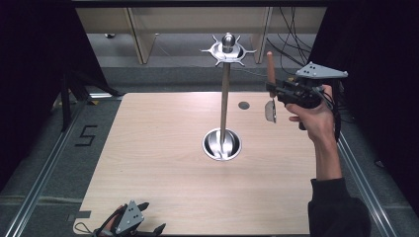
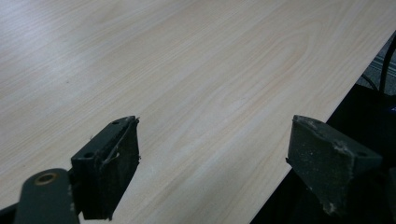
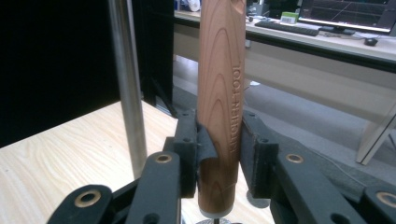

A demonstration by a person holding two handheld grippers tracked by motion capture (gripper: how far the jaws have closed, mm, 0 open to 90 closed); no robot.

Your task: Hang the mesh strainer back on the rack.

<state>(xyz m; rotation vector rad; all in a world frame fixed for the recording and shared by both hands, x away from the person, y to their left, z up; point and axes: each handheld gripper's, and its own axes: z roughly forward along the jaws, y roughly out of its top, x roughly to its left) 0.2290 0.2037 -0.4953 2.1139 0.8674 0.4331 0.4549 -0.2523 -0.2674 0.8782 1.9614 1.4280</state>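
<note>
Overhead, the right gripper (image 1: 274, 91) is raised over the far right of the wooden table (image 1: 163, 187), its jaws clamped on the wooden handle of a kitchen utensil (image 1: 270, 74) held upright, metal head hanging below. A utensil stand (image 1: 225, 98) rises from a round metal base (image 1: 222, 144) mid-table, well apart from the utensil. The left gripper (image 1: 150, 217) rests at the near left edge.

Along the left gripper (image 2: 212, 158), the jaws stand wide apart over bare tabletop (image 2: 187, 70) by its edge.

Along the right gripper (image 3: 218, 154), both pads press the handle (image 3: 222, 93), marked "KITCHEN TOOL"; the stand's pole (image 3: 128, 88) rises just left.
</note>
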